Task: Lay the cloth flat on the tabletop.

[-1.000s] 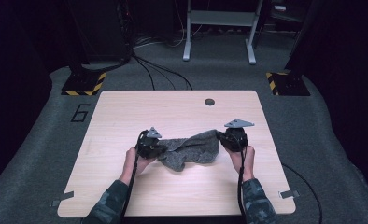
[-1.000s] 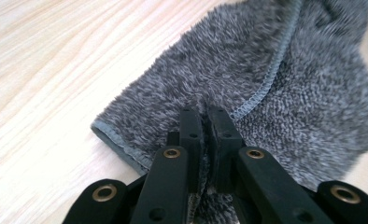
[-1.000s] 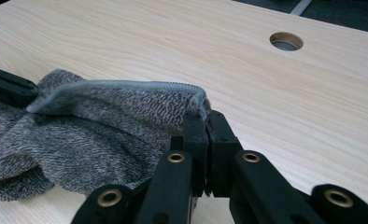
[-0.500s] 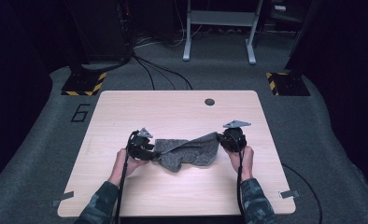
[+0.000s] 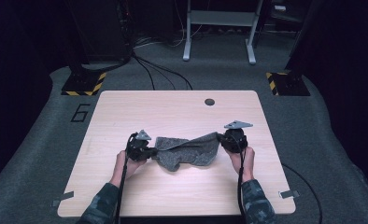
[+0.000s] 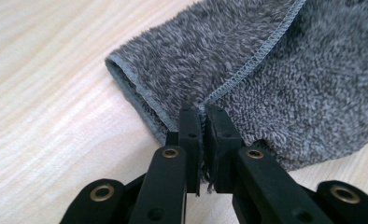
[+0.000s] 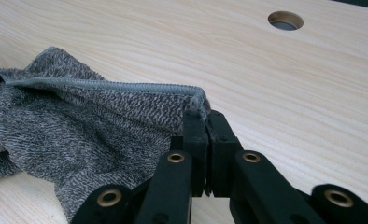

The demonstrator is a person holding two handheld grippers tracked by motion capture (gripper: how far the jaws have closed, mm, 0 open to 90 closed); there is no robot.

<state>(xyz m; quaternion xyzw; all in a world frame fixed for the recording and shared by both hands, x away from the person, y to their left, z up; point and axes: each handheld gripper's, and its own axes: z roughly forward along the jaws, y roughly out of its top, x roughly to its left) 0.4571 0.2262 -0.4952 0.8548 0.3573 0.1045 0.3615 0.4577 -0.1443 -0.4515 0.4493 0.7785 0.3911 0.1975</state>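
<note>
Work in hand: spreading or folding a grey towel [image 5: 187, 151] on the counter [image 5: 182, 109], judged from how it is held.
Towel: lies rumpled near the middle of the counter, between the two hands, partly lifted along its far hem.
Left hand-held gripper [image 6: 203, 116]: its jaws have just been closing, and now pinch the towel's stitched edge near a corner; cloth shows between the pads.
Right hand-held gripper [image 7: 205, 119]: jaws closed tight on the opposite corner, the hem [image 7: 102, 85] running taut away from it.
Done: both corners appear secured, one in each gripper.
Left: the cloth sags and bunches between the grips, so lifting, pulling it flat and laying or folding it all seem yet to come.
Elsewhere: a round cable hole [image 5: 209, 101] farther back, well apart from the towel.
</note>
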